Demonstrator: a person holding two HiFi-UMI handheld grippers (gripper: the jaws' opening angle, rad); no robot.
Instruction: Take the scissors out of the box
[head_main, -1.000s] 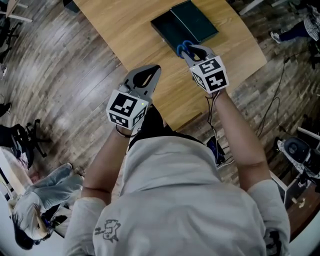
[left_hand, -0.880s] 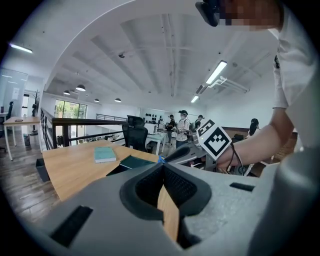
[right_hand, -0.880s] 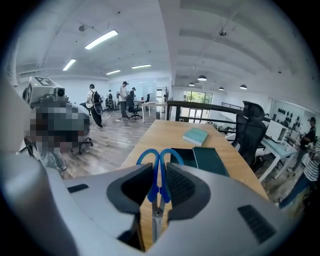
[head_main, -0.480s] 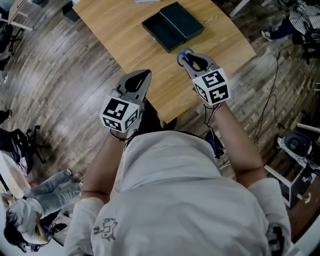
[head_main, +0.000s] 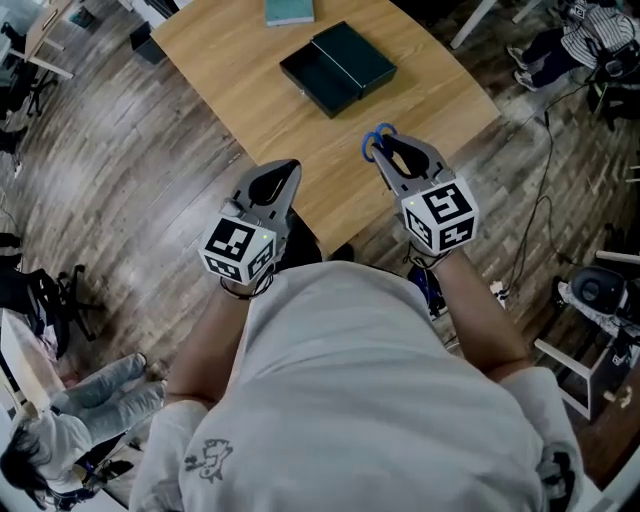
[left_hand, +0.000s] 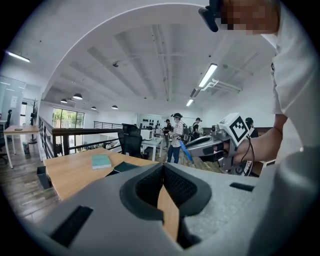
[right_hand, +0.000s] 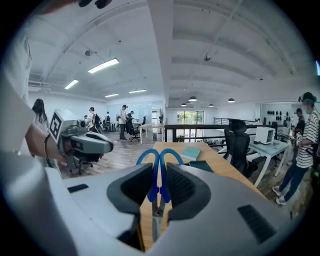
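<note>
1. Right gripper (right_hand: 159, 187): I hold it on the near side of the box (head_main: 318, 80), well apart from it, above the near edge of the table (head_main: 230, 70). Its jaws are clamped on the scissors (right_hand: 159, 170), pressing just below the handles. The blue handle loops point away from me toward the box, and the blades run back between the pads.

2. Left gripper (head_main: 283, 172): also on the near side of the box and farther from it. Its jaws are closed tip to tip with nothing between them, and only table wood shows through the gap behind the tips.

3. Box: it lies open on the table beyond both grippers, tray and lid side by side. The dark tray shows no contents that I can make out.

4. Beyond the box, a teal book (head_main: 288, 10) lies at the table's far edge.

Step in hand, as I judge it: the scissors are clear of the box and carried in the air, so removal is done bar setting them down.

Next move: lower them flat onto bare table on the near side of the box, then release. Tilted blades could skid on release.

Writing: the cubes carry square coded markers only. No brand or label is legible on the box, book or scissors.
</note>
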